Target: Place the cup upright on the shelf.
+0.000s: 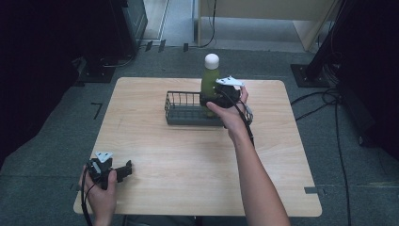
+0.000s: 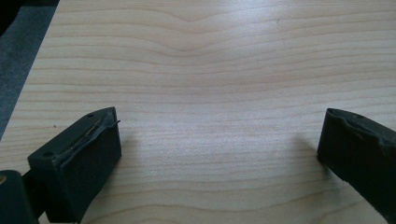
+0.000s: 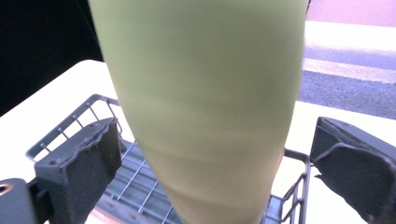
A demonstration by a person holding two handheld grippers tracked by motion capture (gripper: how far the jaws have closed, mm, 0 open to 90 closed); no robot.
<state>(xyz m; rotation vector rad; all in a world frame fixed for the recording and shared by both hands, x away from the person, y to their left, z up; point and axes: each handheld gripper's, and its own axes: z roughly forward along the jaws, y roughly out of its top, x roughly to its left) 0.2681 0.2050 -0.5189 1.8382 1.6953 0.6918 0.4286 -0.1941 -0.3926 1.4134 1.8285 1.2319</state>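
Wood-grain table (image 1: 188, 155) carries everything, and the wire basket (image 1: 186, 109) on its far half serves as landmark. Nearest the person, well short of the basket and toward the table's near-left corner, the left gripper (image 1: 123, 170) rests low over bare tabletop with its jaws spread wide and nothing between them. At the basket's right end, the right gripper (image 1: 210, 100) brackets a green bottle (image 1: 210, 81) standing upright inside the basket; its jaws are spread on either side of the bottle, apart from it. Beyond the basket lie grey carpet and cables.
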